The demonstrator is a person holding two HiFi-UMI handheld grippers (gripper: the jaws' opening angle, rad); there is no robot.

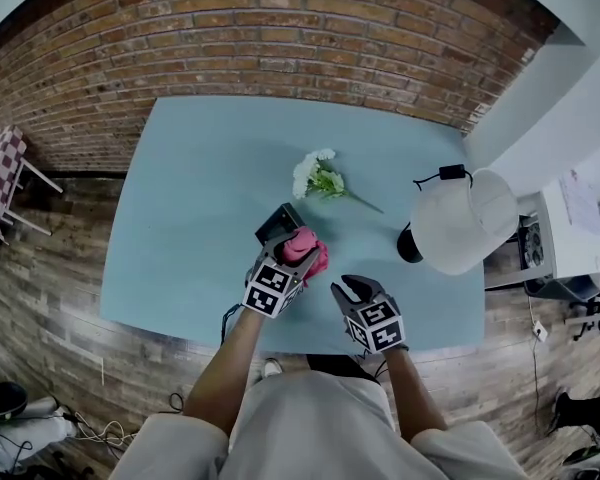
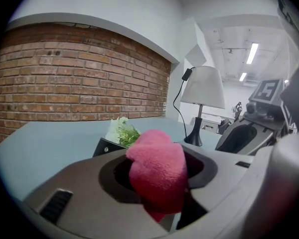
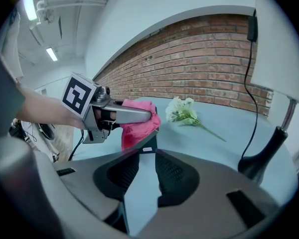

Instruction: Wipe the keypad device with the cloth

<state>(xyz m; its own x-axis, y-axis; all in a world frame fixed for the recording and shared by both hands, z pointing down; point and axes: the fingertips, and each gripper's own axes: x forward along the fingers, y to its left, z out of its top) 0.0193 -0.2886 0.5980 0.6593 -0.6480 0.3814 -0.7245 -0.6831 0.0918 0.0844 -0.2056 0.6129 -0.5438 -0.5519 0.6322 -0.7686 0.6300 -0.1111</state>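
Brick wall (image 1: 280,28) at rear, wooden floor (image 1: 60,268) around, light blue table (image 1: 200,188) at centre.

Item 1. keypad device (image 1: 278,221): dark, flat, lying on table toward person's side, between flowers (image 1: 318,176) and left gripper (image 1: 300,244). Visible in left gripper view as dark corner (image 2: 105,147) beyond jaws.

Item 2. cloth (image 1: 310,253): pink, bunched, pinched between left gripper jaws, bulging above and hanging below them (image 2: 159,176). Positioned at near right corner of keypad device; contact with it not determinable.

Item 3. left gripper: jaws closed tight on cloth; marker cube toward person.

Item 4. right gripper (image 1: 352,290): jaws apart, narrowing toward tips, nothing between them, bare table showing through gap (image 3: 145,158). Located just beside left gripper, near table's front edge, aimed at cloth and keypad device.

Item 5. flowers: white blooms, green stem, lying flat past keypad device.

Item 6. lamp (image 1: 460,218): white shade, black base and cord, standing at table's right end, well apart from keypad device.
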